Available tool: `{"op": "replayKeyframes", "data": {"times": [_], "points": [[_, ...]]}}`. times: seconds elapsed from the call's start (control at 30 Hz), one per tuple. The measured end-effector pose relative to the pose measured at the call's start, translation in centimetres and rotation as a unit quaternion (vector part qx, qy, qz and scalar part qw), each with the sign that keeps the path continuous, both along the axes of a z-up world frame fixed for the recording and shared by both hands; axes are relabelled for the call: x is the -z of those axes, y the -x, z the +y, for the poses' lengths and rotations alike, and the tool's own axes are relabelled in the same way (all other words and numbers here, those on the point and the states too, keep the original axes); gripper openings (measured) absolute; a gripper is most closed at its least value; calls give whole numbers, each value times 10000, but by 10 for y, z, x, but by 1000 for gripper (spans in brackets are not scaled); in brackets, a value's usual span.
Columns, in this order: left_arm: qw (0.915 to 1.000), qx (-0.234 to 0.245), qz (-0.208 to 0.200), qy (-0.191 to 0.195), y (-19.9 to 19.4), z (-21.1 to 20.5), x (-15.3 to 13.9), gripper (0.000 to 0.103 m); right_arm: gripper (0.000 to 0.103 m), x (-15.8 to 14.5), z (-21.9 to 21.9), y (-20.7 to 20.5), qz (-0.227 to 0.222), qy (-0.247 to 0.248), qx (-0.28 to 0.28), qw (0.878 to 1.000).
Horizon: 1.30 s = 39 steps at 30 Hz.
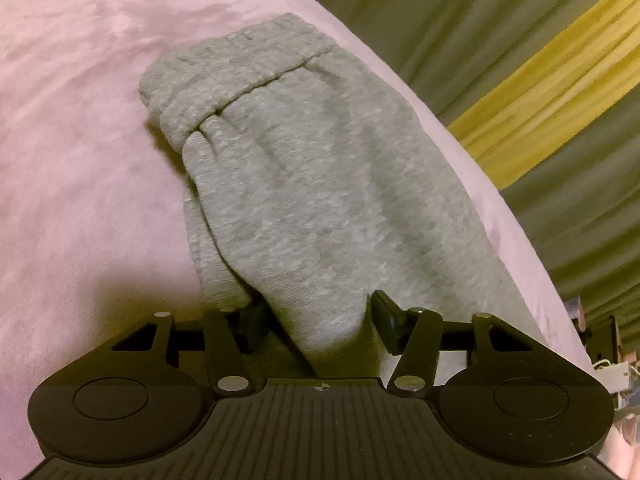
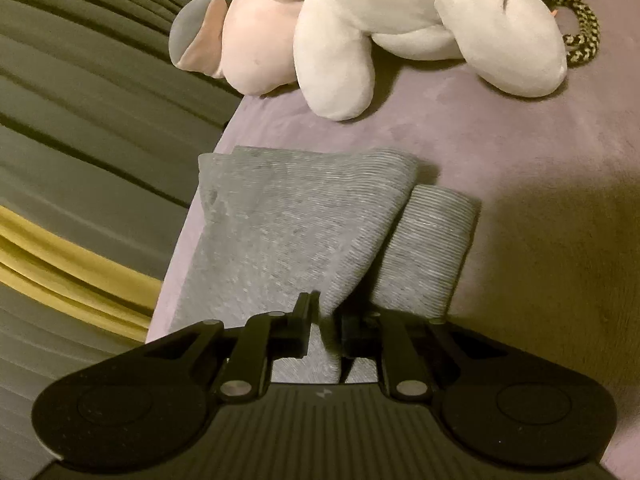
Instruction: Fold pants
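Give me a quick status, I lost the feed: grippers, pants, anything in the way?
Left gripper around a thick fold of the grey pants. Right gripper pinching the pants. Plush toy lies beyond the leg cuffs, apart.

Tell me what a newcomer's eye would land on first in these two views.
The grey pants dominate both views, lying folded lengthwise on a pink blanket, waistband at the far end in the left view. In the right view a white and pink plush toy sprawls on the blanket beyond the leg cuffs. Up close, the left hand-held gripper straddles a fold of the grey fabric, and the right hand-held gripper pinches a ridge of it.
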<state>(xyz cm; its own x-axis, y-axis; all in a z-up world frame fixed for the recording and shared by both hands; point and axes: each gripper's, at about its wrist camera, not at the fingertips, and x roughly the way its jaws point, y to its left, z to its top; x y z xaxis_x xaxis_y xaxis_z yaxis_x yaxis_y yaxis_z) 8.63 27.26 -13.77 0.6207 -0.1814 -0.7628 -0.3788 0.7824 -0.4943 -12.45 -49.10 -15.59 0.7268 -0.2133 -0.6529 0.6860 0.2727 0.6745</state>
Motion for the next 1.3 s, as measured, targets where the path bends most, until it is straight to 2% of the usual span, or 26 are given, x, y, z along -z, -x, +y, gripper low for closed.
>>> {"op": "replayKeyframes", "data": {"times": [0.03, 0.2, 0.3, 0.33, 0.37, 0.43, 0.5, 0.53, 0.63, 0.73, 0.8, 0.87, 0.9, 0.93, 0.97, 1.03, 1.07, 1.13, 1.2, 1.3], "points": [[10000, -27, 6, 17, 2, 1, 0, 53, 8, -1, 1, -1, 57, 34, -4, 10000], [9998, -118, -42, 148, 6, 5, 0, 47, 7, -15, 7, -12, 320, 347, -156, 9988], [9997, -107, -45, 233, 6, 7, 2, 39, 11, -15, 7, -16, 421, 431, -278, 9978], [9997, -108, -46, 226, 7, 8, 2, 37, 16, -14, 7, -17, 411, 414, -290, 9979], [9997, -109, -43, 214, 7, 8, 2, 34, 16, -14, 7, -18, 416, 414, -289, 9979], [9998, -67, -36, 165, 6, 7, -1, 22, 15, -18, 7, -24, 563, 516, -369, 9964], [9999, -46, -83, 95, 7, 6, -12, 15, 6, -30, 8, -32, 750, 640, -539, 9937], [9999, -30, -106, 76, 9, 6, -18, 14, 6, -37, 8, -34, 711, 685, -624, 9932], [9993, 27, -320, 165, 15, 10, -41, 12, 5, -73, 6, -30, 218, 952, -739, 9925], [9981, 145, -592, 79, 25, 12, -66, 12, 5, -96, 2, -14, -414, 803, -689, 9935], [9978, 201, -629, -50, 31, 15, -72, 12, 5, -97, 2, -1, -486, 769, -585, 9941], [9987, 264, -349, -274, 29, 15, -64, 12, 5, -82, 0, 3, -203, 771, -632, 9948], [9987, 277, -92, -411, 28, 14, -57, 13, 6, -73, 2, 2, 171, 845, -689, 9939], [9980, 276, 142, -553, 28, 14, -50, 19, 6, -64, 4, -2, 610, 955, -764, 9906], [9969, 165, 316, -708, 30, 16, -46, 23, 13, -58, 6, -5, 999, 1029, -798, 9864], [9946, -221, 402, -933, 38, 23, -47, 55, 21, -50, 11, -4, 1629, 1246, -630, 9767], [9924, -449, 413, -1067, 42, 26, -50, 58, 33, -51, 14, -2, 1747, 1367, -530, 9736], [9880, -630, 282, -1385, 47, 24, -63, 58, 47, -62, 20, 1, 1934, 1717, -260, 9656], [9834, -601, 41, -1711, 48, 14, -78, 63, 50, -76, 30, -1, 2011, 2119, -124, 9563], [9773, -321, -357, -2061, 46, -18, -96, 77, 51, -96, 58, -11, 1705, 2639, -278, 9490]]}}
